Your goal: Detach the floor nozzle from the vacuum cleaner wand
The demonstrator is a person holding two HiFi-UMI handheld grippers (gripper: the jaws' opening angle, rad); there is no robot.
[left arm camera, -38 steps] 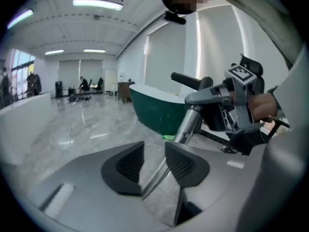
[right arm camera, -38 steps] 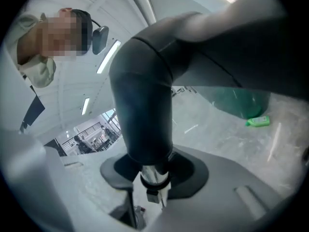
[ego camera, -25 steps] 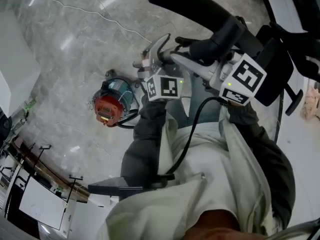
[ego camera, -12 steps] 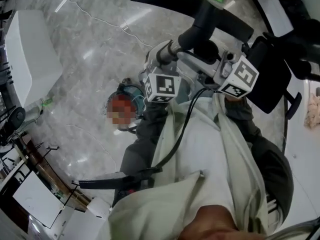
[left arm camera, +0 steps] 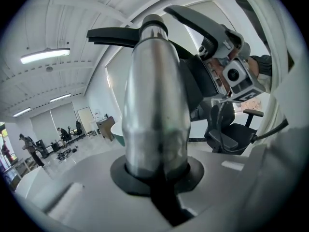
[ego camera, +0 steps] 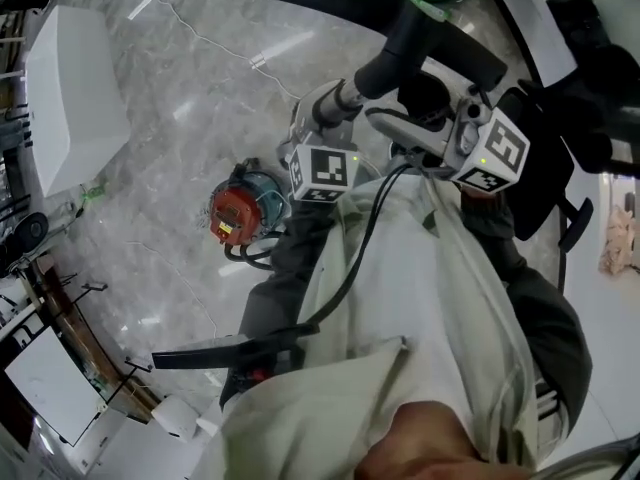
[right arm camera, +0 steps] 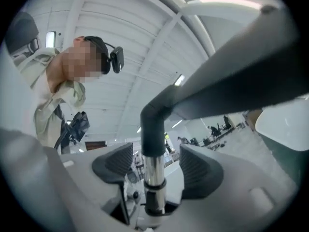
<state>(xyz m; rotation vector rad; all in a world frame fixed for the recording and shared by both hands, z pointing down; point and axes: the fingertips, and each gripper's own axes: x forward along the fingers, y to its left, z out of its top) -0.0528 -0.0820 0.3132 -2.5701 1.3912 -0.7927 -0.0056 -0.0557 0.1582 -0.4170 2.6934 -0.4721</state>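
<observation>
Left tool [left arm camera: 157,173]: clenched on the chrome wand [left arm camera: 154,105], which fills the gap between its jaws. In the head view this tool [ego camera: 335,103] sits at centre, marker cube facing the camera.

Right tool [right arm camera: 154,170]: released. Jaws have just been opening, with the ribbed pads [right arm camera: 200,170] standing clear on either side of the wand [right arm camera: 153,178]. Head view puts it [ego camera: 400,133] just right of the left tool.

Floor nozzle [ego camera: 380,8]: black, raised off the floor, lying across the far side above both tools. Its elbow neck [right arm camera: 154,120] sits on the wand end, as far as can be seen still joined.

Vacuum canister [ego camera: 240,213]: red and teal, on the floor to the left, black hose coiled beside it.

Floor [ego camera: 180,98]: grey veined stone, glossy, streaked with light. White worktop [ego camera: 70,88] at far left. Black office chair [ego camera: 545,158] at right. Ceiling strip lights [left arm camera: 46,56]; people [left arm camera: 26,146] well off down the room.

Against a second ago: left tool's jaws stood wide, now shut on the wand. Right tool has let go. Canister in the same spot on the floor. The white worktop shows more fully at left.
</observation>
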